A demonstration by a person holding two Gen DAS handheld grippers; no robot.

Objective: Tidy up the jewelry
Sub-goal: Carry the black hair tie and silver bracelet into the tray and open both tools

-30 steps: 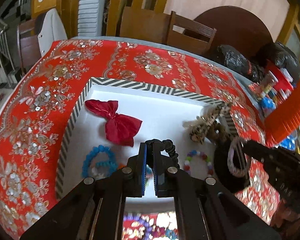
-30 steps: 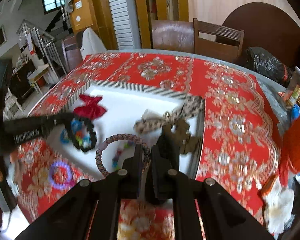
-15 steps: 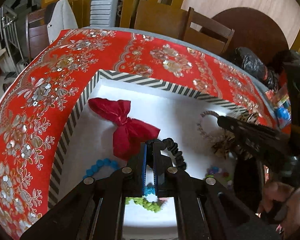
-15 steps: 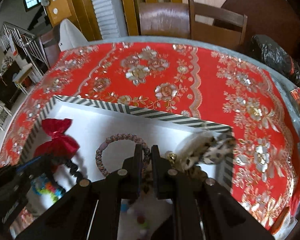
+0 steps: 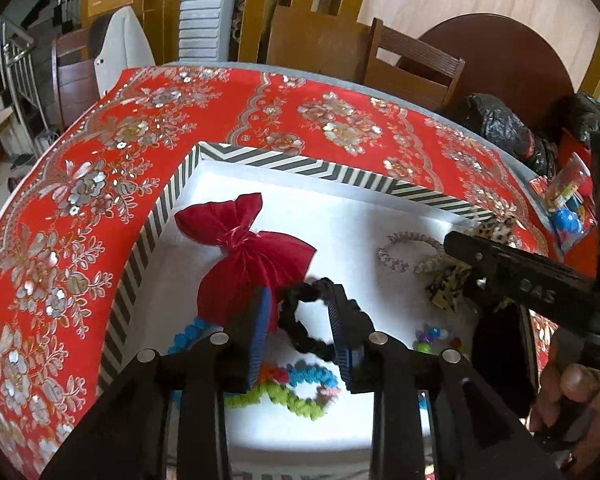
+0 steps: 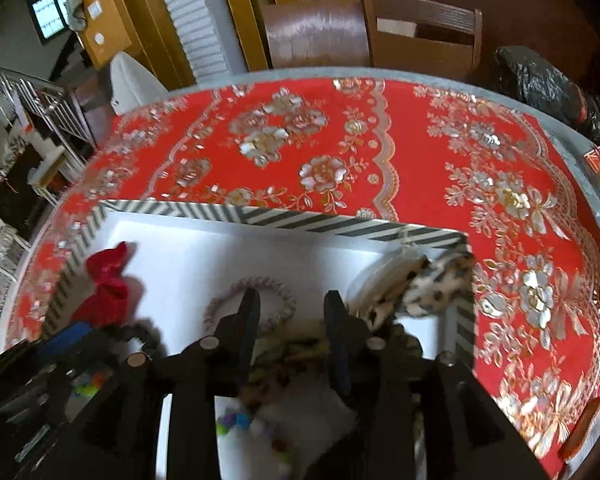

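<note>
A round table draped in a red cloth with silver and gold flowers fills both of your wrist views, and a shallow white tray with a black-and-white striped rim sits on it. Wooden chairs stand at the far edge, with a white louvred door and wood panelling behind them. Black plastic bags lie at the table's right side.

Your left gripper hangs over the tray, its jaws opening, and a black scrunchie sits loose between the blue pads. Just past it lies a red velvet bow. A green, blue and orange fuzzy band shows below the fingers, partly covered by them.

Your right gripper is also over the tray, jaws opening, with nothing pressed between its fingers. A pale braided ring lies on the tray floor just beyond them. A leopard-print fabric piece lies in the tray's right corner, blurred. Small coloured beads beneath the right gripper are too smeared to identify. The hand on the right gripper is cut off by the frame edge.
</note>
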